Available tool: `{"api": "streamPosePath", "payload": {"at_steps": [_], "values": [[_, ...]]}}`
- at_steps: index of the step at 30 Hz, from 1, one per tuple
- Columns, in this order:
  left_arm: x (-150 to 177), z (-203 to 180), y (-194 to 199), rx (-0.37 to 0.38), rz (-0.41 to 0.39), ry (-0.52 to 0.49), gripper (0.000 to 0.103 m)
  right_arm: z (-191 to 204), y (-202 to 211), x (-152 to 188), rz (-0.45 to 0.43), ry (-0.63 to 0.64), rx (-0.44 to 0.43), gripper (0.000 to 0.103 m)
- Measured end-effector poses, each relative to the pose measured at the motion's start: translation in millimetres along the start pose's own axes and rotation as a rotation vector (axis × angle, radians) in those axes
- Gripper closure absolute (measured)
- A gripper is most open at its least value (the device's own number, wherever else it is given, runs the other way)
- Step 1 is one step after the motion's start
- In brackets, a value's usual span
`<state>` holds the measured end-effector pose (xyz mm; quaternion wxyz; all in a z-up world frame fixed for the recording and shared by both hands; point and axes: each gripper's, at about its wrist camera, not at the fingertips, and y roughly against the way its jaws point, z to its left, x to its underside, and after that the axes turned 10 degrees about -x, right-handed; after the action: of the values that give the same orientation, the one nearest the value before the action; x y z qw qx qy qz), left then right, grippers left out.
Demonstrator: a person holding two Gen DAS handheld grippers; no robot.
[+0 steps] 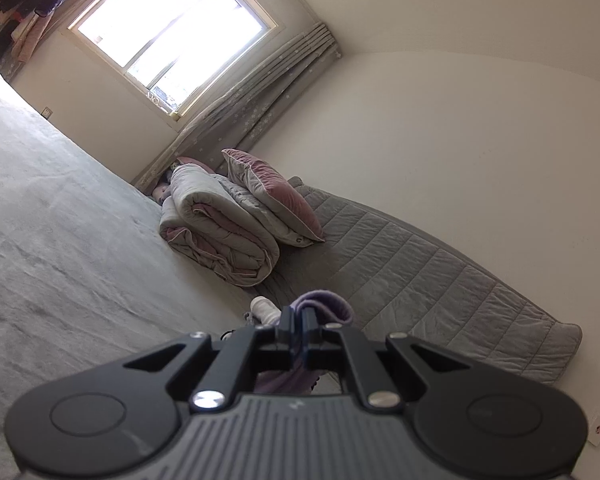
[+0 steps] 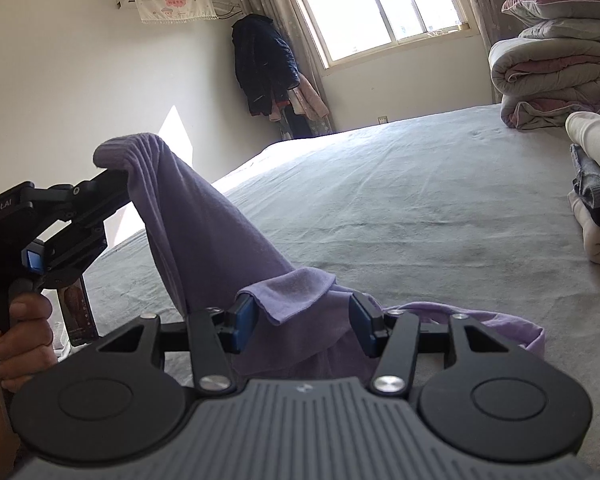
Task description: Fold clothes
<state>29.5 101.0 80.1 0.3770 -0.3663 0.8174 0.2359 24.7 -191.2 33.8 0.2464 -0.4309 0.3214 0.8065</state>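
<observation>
Purple knit cloth (image 1: 327, 305) pokes out past the left gripper (image 1: 299, 314) in the left wrist view, pinched between jaws that are clamped tight on it, with more of it hanging below the fingers. Beyond lie a grey bedspread (image 1: 60, 220), a rolled duvet (image 1: 220, 236), a pink pillow (image 1: 272, 196) and a quilted grey mat (image 1: 420, 264) along the wall under a bright window (image 1: 172, 32). From the right wrist view, the same cloth rises in a tilted drape from the bed to the left gripper at the left, gripped by a hand (image 2: 18, 332). The right gripper (image 2: 304, 322) stands parted, a folded edge of the cloth lying between its blue pads (image 2: 245, 322) unpressed. Folded clothes (image 2: 598, 200) sit stacked at the right edge.
</observation>
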Motion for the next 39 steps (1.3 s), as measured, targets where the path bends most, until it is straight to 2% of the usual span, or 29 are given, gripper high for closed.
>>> {"api": "streamPosePath", "payload": {"at_steps": [4,8,10,12,15,24,27,29,32,34,37,39], "values": [[-7.0,13.1,5.6,-0.106,-0.019,0.02,0.1,-7.3,-7.0,2.9,0.015,-0.028,0.003,0.048],[-14.8,25.2,13.8,-0.326,-0.093,-0.014,0.1,-8.7,-10.0,5.2,0.023,-0.03,0.015,0.048],[-18.8,33.7,15.6,-0.441,-0.112,-0.007,0.1,-9.7,-10.3,7.5,0.031,-0.033,0.023,0.048],[-22.0,45.3,18.1,-0.522,-0.127,0.032,0.1,-11.4,-11.2,10.1,0.043,-0.035,0.035,0.048],[-24.3,59.8,20.5,-0.597,-0.134,0.09,0.1,-11.1,-15.3,14.0,0.064,-0.031,0.05,0.048],[-27.5,93.2,24.0,-0.854,-0.121,0.164,0.102,3.8,-46.3,20.2,0.177,0.015,0.078,0.048],[-36.3,95.6,31.2,-0.888,-0.177,0.144,0.102,2.7,-65.5,19.4,0.203,0.01,0.097,0.048],[-40.1,97.1,32.1,-0.894,-0.163,0.134,0.101,-1.4,-81.1,20.3,0.223,0.004,0.114,0.048],[-36.8,107.1,27.9,-0.898,-0.078,0.181,0.098,-9.0,-101.9,22.5,0.245,0.0,0.158,0.048],[-32.9,117.7,23.9,-0.887,-0.019,0.244,0.088,-13.3,-113.6,23.8,0.251,-0.012,0.177,0.048],[-26.4,130.7,16.8,-0.836,0.055,0.34,0.068,-16.3,-125.3,25.9,0.255,-0.036,0.182,0.063],[-22.3,134.5,9.6,-0.795,0.115,0.37,0.06,-13.1,-128.3,27.1,0.258,-0.05,0.17,0.089]]}}
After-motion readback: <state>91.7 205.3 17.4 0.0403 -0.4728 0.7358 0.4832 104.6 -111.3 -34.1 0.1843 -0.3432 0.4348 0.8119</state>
